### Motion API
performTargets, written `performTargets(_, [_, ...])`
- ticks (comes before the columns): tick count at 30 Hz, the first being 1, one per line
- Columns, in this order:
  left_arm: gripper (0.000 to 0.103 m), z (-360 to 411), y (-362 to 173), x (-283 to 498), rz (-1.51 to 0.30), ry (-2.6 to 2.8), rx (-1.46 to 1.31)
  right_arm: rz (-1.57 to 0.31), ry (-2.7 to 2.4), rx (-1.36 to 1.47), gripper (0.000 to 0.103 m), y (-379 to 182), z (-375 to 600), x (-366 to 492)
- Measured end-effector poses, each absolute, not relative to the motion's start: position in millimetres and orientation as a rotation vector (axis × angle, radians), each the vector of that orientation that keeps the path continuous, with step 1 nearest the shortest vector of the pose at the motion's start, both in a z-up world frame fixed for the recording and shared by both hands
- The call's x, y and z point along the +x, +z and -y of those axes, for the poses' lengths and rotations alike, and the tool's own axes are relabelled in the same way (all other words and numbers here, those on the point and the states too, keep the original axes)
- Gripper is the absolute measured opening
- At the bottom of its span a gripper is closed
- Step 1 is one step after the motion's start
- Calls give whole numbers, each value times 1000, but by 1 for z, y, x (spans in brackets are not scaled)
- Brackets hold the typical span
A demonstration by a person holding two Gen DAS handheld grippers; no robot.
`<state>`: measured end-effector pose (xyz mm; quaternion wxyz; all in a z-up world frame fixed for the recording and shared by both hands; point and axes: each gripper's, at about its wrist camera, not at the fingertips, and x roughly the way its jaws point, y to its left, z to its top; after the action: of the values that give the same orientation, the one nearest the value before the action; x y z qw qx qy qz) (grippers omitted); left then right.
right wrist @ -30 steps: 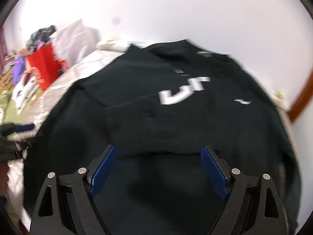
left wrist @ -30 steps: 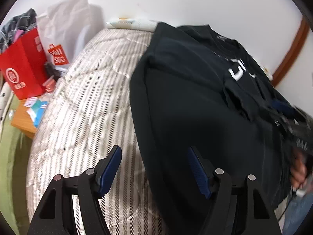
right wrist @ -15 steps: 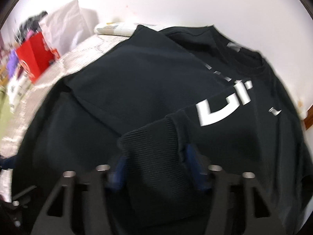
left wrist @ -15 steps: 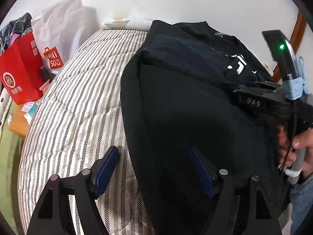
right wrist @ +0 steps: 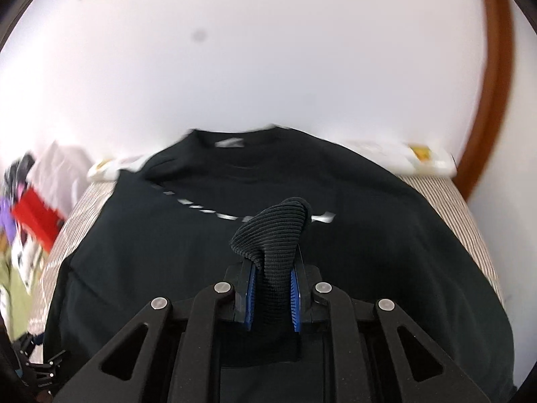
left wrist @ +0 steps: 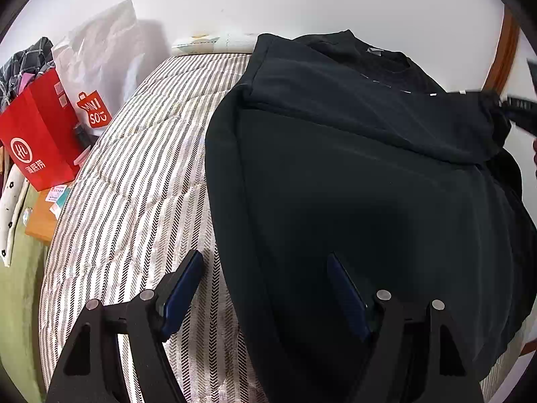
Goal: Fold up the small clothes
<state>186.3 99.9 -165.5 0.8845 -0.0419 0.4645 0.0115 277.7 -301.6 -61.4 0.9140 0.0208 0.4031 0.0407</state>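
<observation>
A black sweatshirt point(left wrist: 369, 184) with white lettering lies flat on the striped bed cover point(left wrist: 134, 184), collar toward the wall. My left gripper point(left wrist: 264, 258) hangs open over the sweatshirt's left edge, one finger above the fabric and the other above the bed cover, nothing between them. My right gripper point(right wrist: 273, 268) is closing its jaws on the ribbed sleeve cuff point(right wrist: 272, 231), which sticks up between the blue pads above the sweatshirt point(right wrist: 167, 252). In the left wrist view the right gripper point(left wrist: 517, 110) is a blur at the right edge, with the sleeve stretched across the chest toward it.
A red paper bag point(left wrist: 37, 134) and a white shopping bag point(left wrist: 97, 77) stand left of the bed by a wooden side table point(left wrist: 40, 221). A white package point(left wrist: 208, 42) lies against the wall at the bed's head. A brown door frame point(right wrist: 496, 84) rises at the right.
My right gripper went from wide open to closed on the ribbed cuff, then lifted it and swung right, pulling the sleeve across the chest. The left gripper stayed put.
</observation>
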Motion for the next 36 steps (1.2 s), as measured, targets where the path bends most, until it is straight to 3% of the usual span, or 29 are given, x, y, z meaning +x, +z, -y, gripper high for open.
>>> performTargets(6, [74,-104,-164,191,-985,18,-107,-947,15,46,28,-101,353,286])
performTargets(9, [74,-109,-162,192,-987,19,-134,-923,-96,-28,28,-103,363,276])
performTargets(12, [74,-113,-161,190,-985,15,-160,-883,-31,23,36,-104,362,264])
performTargets(18, [74,-116,-161,177,-993,24,-163,-971,-73,-174,33,-149,347,268])
performTargets(23, [74,-118,-161,158,-1003,22,-147,-948,-93,-110,37,-131,357,232])
performTargets(28, [73,-115,-160,132,-982,14,-154,-908,-94,-98,68,-108,359,165])
performTargets(32, [71,-106,-160,113,-979,-3,-150,-926,-117,-112,72,-117,370,115])
performTargets(36, [62,-97,-161,97,-973,-3,-120,-961,-146,-87,72,-132,381,73])
